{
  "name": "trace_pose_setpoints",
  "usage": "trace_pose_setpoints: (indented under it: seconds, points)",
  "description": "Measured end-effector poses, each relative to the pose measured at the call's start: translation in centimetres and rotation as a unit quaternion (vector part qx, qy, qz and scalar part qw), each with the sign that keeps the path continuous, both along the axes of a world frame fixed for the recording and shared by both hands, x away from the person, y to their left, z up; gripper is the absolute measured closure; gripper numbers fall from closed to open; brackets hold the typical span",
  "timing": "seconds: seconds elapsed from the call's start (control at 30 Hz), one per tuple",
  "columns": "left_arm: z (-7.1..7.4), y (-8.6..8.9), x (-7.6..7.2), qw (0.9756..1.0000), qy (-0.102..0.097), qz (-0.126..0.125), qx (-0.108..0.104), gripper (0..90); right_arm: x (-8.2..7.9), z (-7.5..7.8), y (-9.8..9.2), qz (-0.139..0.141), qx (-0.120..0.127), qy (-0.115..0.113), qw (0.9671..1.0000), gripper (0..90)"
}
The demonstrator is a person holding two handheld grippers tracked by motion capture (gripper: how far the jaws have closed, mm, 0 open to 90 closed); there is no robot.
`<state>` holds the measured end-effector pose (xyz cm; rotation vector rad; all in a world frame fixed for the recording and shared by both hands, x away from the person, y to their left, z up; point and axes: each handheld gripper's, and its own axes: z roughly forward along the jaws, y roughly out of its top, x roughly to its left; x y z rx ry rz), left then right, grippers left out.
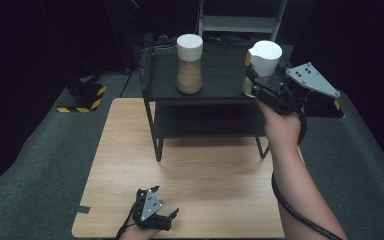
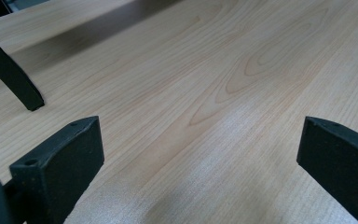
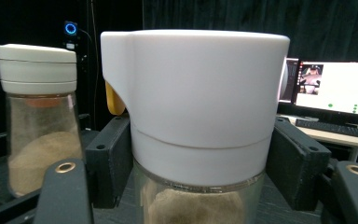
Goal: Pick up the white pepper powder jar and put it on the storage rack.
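Black tongs [image 1: 254,82], grey triangular plates

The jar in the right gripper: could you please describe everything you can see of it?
The jar is clear, glass-like, with a wide white lid that has a spout-like bulge and a yellow tab on one side. It holds tan powder. It stands upright at the right end of the dark shelf's top. The right gripper is shut on it, its black pads pressing both sides just below the lid. Whether its base rests on the shelf cannot be told.

Two white-lidded jars [image 1: 189,64] [image 1: 263,65], one black shelf rack [image 1: 220,90], one wooden table [image 1: 130,150]
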<state>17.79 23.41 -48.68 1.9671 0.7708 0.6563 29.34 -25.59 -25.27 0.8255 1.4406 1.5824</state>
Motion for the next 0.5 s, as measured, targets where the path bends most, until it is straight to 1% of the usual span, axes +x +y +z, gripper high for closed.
trace_pose_setpoints:
  seconds: [0.1, 0.33, 0.5]
  points:
    - [-0.1, 0.1, 0.0, 1.0, 0.0, 0.0, -0.003, 0.8, 0.6, 0.0, 0.3, -0.001, 0.001, 0.003, 1.0, 29.8]
    - [-0.1, 0.1, 0.0, 1.0, 0.0, -0.001, -0.005, 0.8, 1.6, 0.2, 1.1, -0.001, -0.002, 0.01, 0.9999, 29.7]
    - [-0.1, 0.2, 0.0, 1.0, 0.0, 0.0, -0.006, 0.8, 2.5, 0.3, 1.4, -0.002, -0.001, 0.021, 0.9998, 29.7]
